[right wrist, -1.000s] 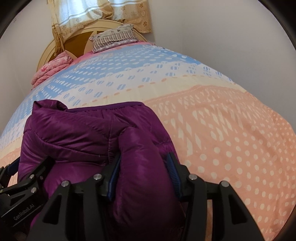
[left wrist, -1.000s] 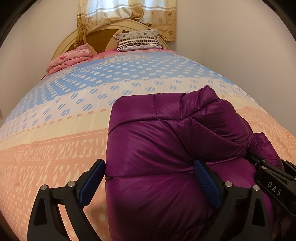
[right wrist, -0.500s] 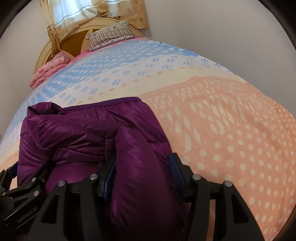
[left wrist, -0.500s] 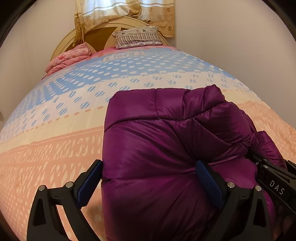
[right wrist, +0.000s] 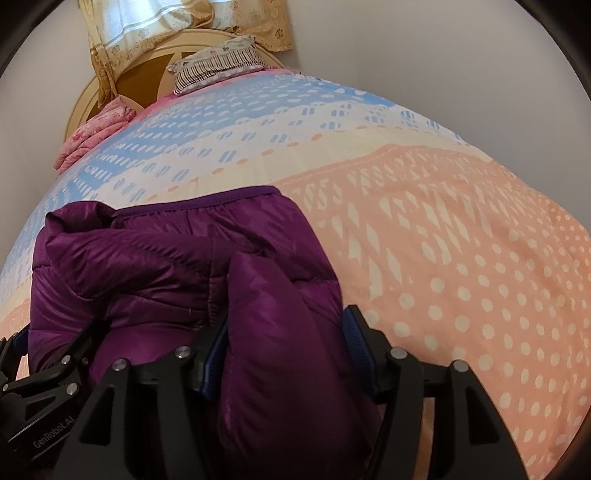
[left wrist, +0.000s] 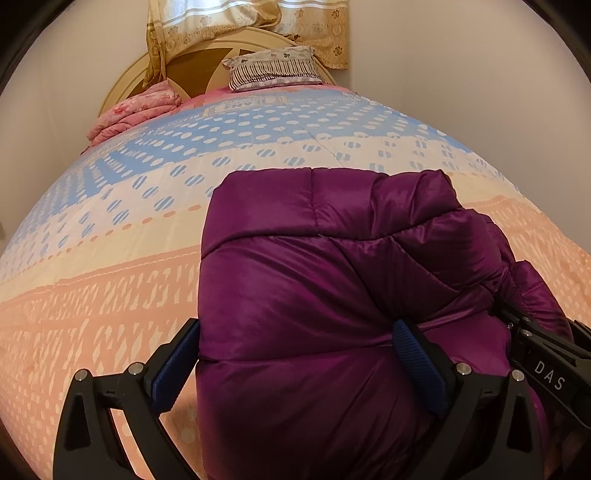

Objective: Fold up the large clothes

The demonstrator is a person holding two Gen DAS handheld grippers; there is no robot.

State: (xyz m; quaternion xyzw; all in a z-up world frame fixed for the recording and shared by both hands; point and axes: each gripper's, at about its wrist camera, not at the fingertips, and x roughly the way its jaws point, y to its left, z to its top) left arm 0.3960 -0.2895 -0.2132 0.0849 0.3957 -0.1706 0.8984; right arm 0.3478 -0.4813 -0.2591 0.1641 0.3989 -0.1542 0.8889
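A shiny purple puffer jacket [left wrist: 314,288] lies folded over itself on the bed, and it also shows in the right wrist view [right wrist: 177,258]. My left gripper [left wrist: 295,354] has its jaws wide apart around the thick near edge of the jacket, with the blue pads [left wrist: 410,347] against the fabric. My right gripper [right wrist: 284,343] is shut on a bunched fold of the same jacket at its near right corner. Each gripper's black frame shows at the edge of the other's view.
The bed has a quilt [left wrist: 110,295] in blue, cream and peach bands with white spots. At the far end are a rounded headboard [left wrist: 192,66], a striped pillow [left wrist: 273,68], a folded pink blanket [left wrist: 136,110] and a curtain [left wrist: 243,18]. Plain walls stand on both sides.
Both grippers have moved slightly forward toward the headboard with the jacket's near edge. The folded layer now reaches a little farther over the jacket.
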